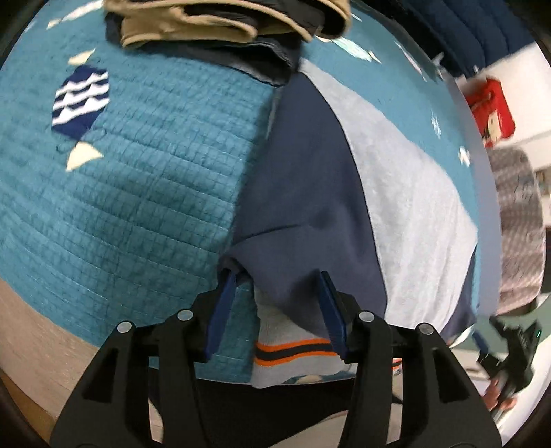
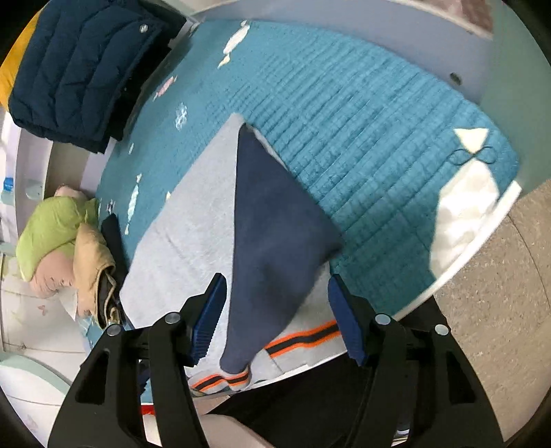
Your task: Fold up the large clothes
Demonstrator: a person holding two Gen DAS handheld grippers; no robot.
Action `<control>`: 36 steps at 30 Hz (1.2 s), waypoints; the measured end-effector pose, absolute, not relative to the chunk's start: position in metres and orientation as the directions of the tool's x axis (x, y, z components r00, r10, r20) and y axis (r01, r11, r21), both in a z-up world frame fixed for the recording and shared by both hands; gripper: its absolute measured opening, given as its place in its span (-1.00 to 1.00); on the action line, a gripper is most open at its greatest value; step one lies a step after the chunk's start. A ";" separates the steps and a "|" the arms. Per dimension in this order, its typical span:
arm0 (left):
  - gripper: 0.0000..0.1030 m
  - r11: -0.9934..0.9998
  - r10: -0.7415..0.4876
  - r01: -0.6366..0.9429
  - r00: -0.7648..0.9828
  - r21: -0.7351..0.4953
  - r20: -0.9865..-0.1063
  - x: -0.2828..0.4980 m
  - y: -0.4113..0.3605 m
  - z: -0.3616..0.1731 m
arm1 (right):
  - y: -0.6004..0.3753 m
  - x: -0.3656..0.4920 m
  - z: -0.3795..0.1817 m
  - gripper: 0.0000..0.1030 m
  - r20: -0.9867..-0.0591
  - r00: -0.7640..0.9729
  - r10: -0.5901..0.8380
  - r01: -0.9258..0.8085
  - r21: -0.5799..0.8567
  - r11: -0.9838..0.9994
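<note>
Both jaws stand apart, gripping nothing. Left gripper [image 1: 279, 310]: blue pads roughly half open, navy sleeve fabric between them but pads not pressing it. Right gripper [image 2: 275, 320]: blue pads a bit wider, navy sleeve tip hanging between them, no contact visible.

Sweatshirt [image 1: 406, 206] is light grey with navy sleeves and lies flat on the teal quilted bedspread [image 1: 137, 206], near the bed's edge. Orange-and-navy striped hem band [image 1: 292, 348] sits right under the left gripper. One navy sleeve [image 2: 275, 224] is folded across the grey body, its striped cuff [image 2: 237, 377] at the near edge between the right gripper's fingers.

Farther out in the left view: fish print [image 1: 81, 100] on the bedspread, then a pile of tan and dark clothes [image 1: 206, 24] at the far side. Right gripper is visible at the right edge of the left view, blurred. Red box [image 1: 492, 110] beyond the bed.

Right view: tan garment [image 2: 93, 268] and a green one [image 2: 51, 227] to the left of the sweatshirt, folded navy puffer jacket [image 2: 82, 65] farther up-left. Grey floor [image 2: 499, 293] at right.
</note>
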State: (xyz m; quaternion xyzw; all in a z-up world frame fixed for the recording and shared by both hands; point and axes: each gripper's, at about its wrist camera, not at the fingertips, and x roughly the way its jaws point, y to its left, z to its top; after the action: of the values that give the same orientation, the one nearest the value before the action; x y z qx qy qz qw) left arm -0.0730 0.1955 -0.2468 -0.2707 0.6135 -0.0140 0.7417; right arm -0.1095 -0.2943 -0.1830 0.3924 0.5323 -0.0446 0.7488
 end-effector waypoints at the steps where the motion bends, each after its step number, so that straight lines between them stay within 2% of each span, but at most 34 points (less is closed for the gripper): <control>1: -0.03 0.845 -0.359 -0.327 0.238 -0.422 -0.903 -0.072 0.200 -0.249 | -0.292 -0.108 -0.178 0.14 -0.827 0.432 0.361 0.470 0.548 0.692; 3: -0.04 0.838 -0.368 -0.338 0.229 -0.428 -0.901 -0.072 0.202 -0.251 | -0.287 -0.102 -0.178 0.14 -0.841 0.416 0.346 0.446 0.520 0.729; 6: -0.46 0.823 -0.390 -0.349 0.227 -0.448 -0.892 -0.067 0.203 -0.257 | -0.287 -0.089 -0.206 0.11 -0.864 0.377 0.335 0.479 0.491 0.727; 8: -0.66 0.810 -0.406 -0.356 0.233 -0.466 -0.884 -0.063 0.204 -0.260 | -0.287 -0.081 -0.229 -0.57 -0.867 0.348 0.356 0.515 0.494 0.700; 10: -0.74 0.809 -0.407 -0.354 0.239 -0.469 -0.882 -0.062 0.202 -0.258 | -0.289 -0.083 -0.241 -0.74 -0.864 0.349 0.362 0.562 0.502 0.657; 13: -0.77 0.835 -0.368 -0.337 0.244 -0.435 -0.897 -0.066 0.199 -0.252 | -0.286 -0.092 -0.226 -0.84 -0.851 0.376 0.367 0.565 0.524 0.638; 16: -0.80 0.860 -0.332 -0.318 0.244 -0.398 -0.911 -0.070 0.198 -0.241 | -0.284 -0.105 -0.206 -0.85 -0.821 0.399 0.410 0.570 0.572 0.590; 19: -0.96 0.877 -0.301 -0.315 0.230 -0.363 -0.926 -0.071 0.203 -0.236 | -0.283 -0.110 -0.203 -0.85 -0.837 0.380 0.393 0.574 0.547 0.610; 21: -0.96 0.870 -0.320 -0.324 0.205 -0.373 -0.925 -0.071 0.209 -0.246 | -0.283 -0.109 -0.222 -0.85 -0.874 0.327 0.359 0.589 0.486 0.646; 24: -0.97 0.882 -0.319 -0.307 0.171 -0.358 -0.932 -0.067 0.207 -0.261 | -0.285 -0.109 -0.252 -0.88 -0.873 0.304 0.382 0.623 0.486 0.613; 27: -0.90 0.923 -0.277 -0.223 0.174 -0.312 -0.945 -0.070 0.199 -0.244 | -0.283 -0.107 -0.229 -0.78 -0.907 0.252 0.339 0.587 0.421 0.691; 28: -0.88 0.930 -0.272 -0.206 0.176 -0.305 -0.946 -0.073 0.199 -0.236 | -0.280 -0.109 -0.218 -0.64 -0.934 0.207 0.292 0.563 0.357 0.745; 29: -0.85 0.933 -0.276 -0.188 0.176 -0.307 -0.945 -0.075 0.199 -0.229 | -0.280 -0.111 -0.209 -0.61 -0.944 0.195 0.267 0.541 0.330 0.774; 34: -0.80 0.951 -0.255 -0.115 0.230 -0.287 -0.939 -0.078 0.189 -0.195 | -0.257 -0.112 -0.149 -0.61 -0.933 0.317 0.167 0.379 0.286 0.880; 36: -0.80 0.948 -0.284 -0.067 0.260 -0.311 -0.923 -0.072 0.178 -0.192 | -0.226 -0.095 -0.141 -0.62 -0.909 0.351 0.226 0.237 0.319 0.918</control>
State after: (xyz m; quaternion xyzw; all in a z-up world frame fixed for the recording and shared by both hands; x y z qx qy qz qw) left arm -0.0721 0.1776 -0.1920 -0.1453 0.6043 -0.0695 0.7803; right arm -0.0947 -0.2261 -0.1413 0.2030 0.5697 -0.0035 0.7964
